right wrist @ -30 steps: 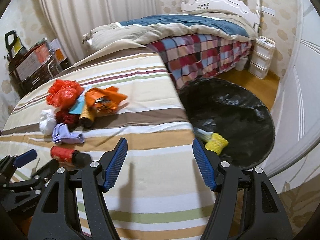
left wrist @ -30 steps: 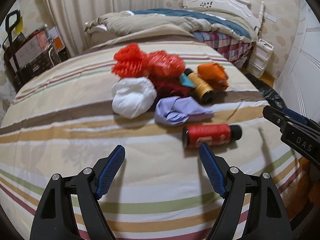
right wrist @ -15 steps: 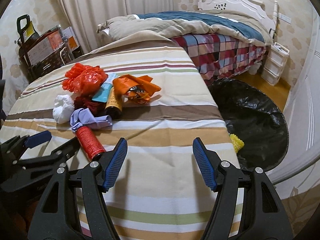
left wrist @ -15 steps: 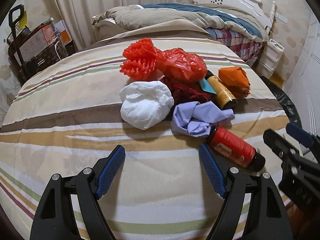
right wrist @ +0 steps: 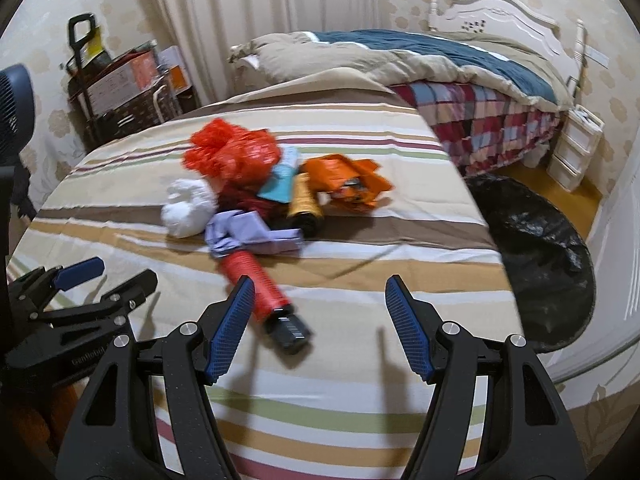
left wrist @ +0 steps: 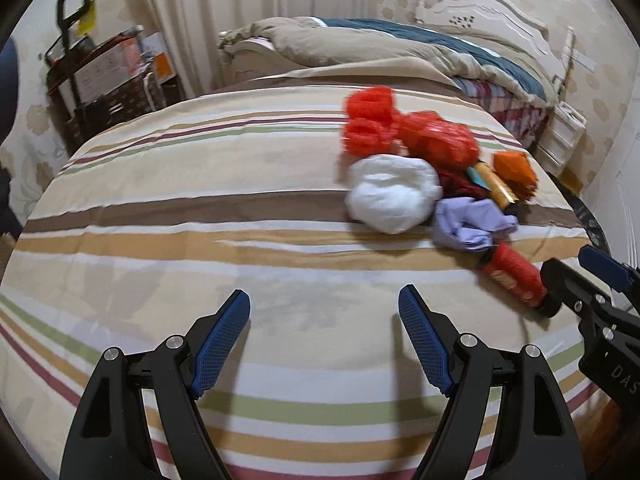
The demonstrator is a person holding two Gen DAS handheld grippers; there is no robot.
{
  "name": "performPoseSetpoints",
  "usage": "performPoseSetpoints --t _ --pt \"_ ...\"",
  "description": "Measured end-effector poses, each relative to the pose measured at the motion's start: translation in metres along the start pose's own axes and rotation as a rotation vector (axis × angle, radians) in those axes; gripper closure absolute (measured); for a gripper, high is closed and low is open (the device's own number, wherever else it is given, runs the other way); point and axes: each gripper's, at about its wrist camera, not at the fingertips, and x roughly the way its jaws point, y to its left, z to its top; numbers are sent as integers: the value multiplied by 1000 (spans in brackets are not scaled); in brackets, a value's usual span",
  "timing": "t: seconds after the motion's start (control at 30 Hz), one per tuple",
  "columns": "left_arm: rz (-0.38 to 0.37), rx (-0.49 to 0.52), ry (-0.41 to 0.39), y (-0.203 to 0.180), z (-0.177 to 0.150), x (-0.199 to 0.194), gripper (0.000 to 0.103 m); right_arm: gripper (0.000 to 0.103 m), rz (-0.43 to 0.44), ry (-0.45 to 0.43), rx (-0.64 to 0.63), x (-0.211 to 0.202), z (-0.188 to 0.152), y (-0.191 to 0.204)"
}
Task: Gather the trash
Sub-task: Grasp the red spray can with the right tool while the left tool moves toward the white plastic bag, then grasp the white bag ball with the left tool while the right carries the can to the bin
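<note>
Striped bedding [right wrist: 360, 264] covers the near bed, and both grippers hang over it with nothing between their pads. On the right gripper [right wrist: 320, 326] the jaws stand fairly wide and empty; its left pad sits just in front of the red canister [right wrist: 256, 280], which lies on its side with its black cap [right wrist: 290, 330] pointing toward the camera. On the left gripper [left wrist: 324, 342] the jaws gape wide over bare sheet, well short of the heap.

Beyond the canister the trash is bunched together: a crumpled lilac paper [right wrist: 252, 234] touching the canister's far end, a white wad [right wrist: 186, 212], a red plastic bag [right wrist: 236, 152], a gold-brown tube [right wrist: 306, 206] and an orange wrapper [right wrist: 346, 182]. A black trash bag [right wrist: 536, 256] lies open on the floor off the right edge of the bed.

The canister looks like the nearest pick. I would shift the right gripper a little leftward so the red body, not the cap, sits between the pads, and close across its width, since a round thing on soft sheets may roll away.
</note>
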Motion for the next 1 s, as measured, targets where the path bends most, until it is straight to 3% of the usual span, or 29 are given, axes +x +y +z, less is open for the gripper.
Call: performPoseSetpoints --t 0.13,0.37,0.57,1.0 --pt "-1 -41 0 14 0 0 26 41 27 16 -48 8 1 17" --pt "-18 -24 -2 12 2 2 26 67 39 69 -73 24 0 28" --pt "-36 -22 -1 11 4 5 26 74 9 58 -68 18 -7 21" --pt "-47 30 -22 -10 19 15 23 76 -72 41 44 17 -3 -31"
